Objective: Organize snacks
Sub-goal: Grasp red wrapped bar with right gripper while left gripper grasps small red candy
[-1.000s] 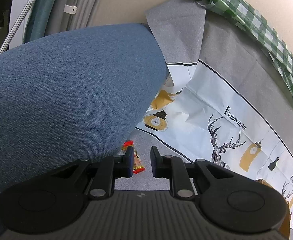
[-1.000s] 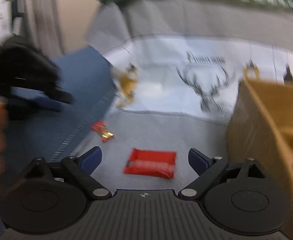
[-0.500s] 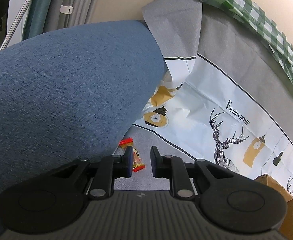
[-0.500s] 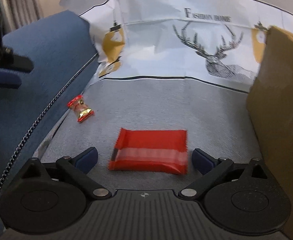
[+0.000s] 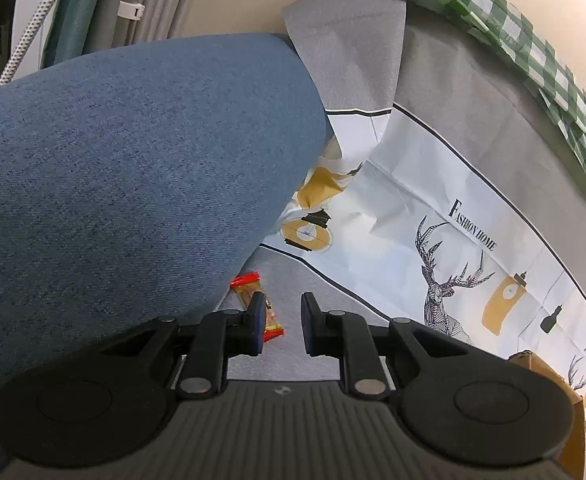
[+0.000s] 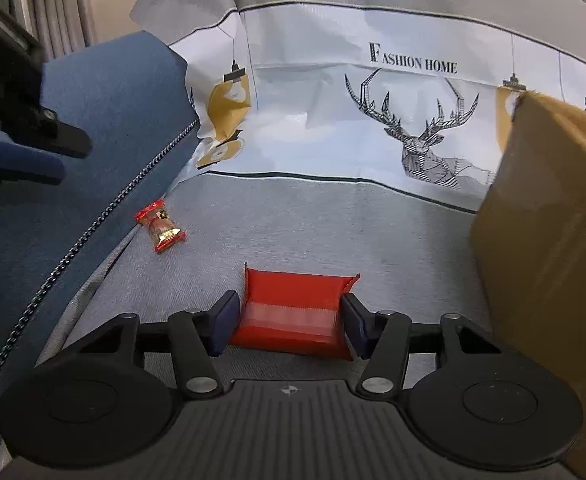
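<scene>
Right gripper [image 6: 287, 330]: jaws have just been closing and now pinch the red packet [image 6: 293, 312] by its two short ends; it bows up between the pads, lying on the grey cloth [image 6: 333, 224]. End-on grip likely chosen because the packet lies flat.

Left gripper [image 5: 281, 322]: jaws nearly pressed together, nothing between them, hovering idle.

Small candy [image 6: 160, 230] lies loose farther out, beside the blue cushion [image 6: 105, 128].

Box [image 6: 549, 208] stands at right, near the packet, probably its destination.
</scene>
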`<state>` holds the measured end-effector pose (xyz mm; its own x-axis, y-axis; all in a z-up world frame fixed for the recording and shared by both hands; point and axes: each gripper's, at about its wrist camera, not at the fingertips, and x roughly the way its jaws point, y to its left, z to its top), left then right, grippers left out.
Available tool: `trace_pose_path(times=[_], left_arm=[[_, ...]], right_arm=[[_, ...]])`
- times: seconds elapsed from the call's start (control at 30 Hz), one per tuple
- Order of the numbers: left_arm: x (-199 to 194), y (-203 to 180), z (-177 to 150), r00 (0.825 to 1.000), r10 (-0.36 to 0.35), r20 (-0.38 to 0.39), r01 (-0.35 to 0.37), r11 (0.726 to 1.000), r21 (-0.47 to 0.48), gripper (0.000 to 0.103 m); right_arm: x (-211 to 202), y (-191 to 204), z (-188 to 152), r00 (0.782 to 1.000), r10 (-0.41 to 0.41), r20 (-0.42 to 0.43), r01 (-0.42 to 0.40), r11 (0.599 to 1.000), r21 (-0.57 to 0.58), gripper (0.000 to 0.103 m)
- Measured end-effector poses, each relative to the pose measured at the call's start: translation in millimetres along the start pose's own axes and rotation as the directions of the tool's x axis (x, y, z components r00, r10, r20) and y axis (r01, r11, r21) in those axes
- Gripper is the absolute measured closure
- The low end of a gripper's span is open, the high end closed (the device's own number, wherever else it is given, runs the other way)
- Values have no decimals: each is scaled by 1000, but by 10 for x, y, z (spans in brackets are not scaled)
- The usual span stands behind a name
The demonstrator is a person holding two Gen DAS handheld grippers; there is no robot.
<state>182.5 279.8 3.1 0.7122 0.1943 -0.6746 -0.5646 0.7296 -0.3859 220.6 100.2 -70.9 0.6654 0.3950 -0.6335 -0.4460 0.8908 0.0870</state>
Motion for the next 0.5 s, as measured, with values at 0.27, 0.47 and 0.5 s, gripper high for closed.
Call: trace_pose_path(times=[0.27, 0.47, 0.5], left_arm=[[38, -8, -22, 999, -31, -42, 32, 999, 22, 77], [107, -48, -101, 997, -31, -77, 34, 999, 36, 69], [129, -57, -114, 996, -25, -80, 28, 999, 33, 68]], right_arm=[[-630, -19, -266, 991, 116, -63, -120, 990, -72, 46], [-1056, 9, -705, 984, 149, -98, -162, 976, -146, 46], [-1093, 8, -749, 983, 150, -107, -165, 976, -142, 46]])
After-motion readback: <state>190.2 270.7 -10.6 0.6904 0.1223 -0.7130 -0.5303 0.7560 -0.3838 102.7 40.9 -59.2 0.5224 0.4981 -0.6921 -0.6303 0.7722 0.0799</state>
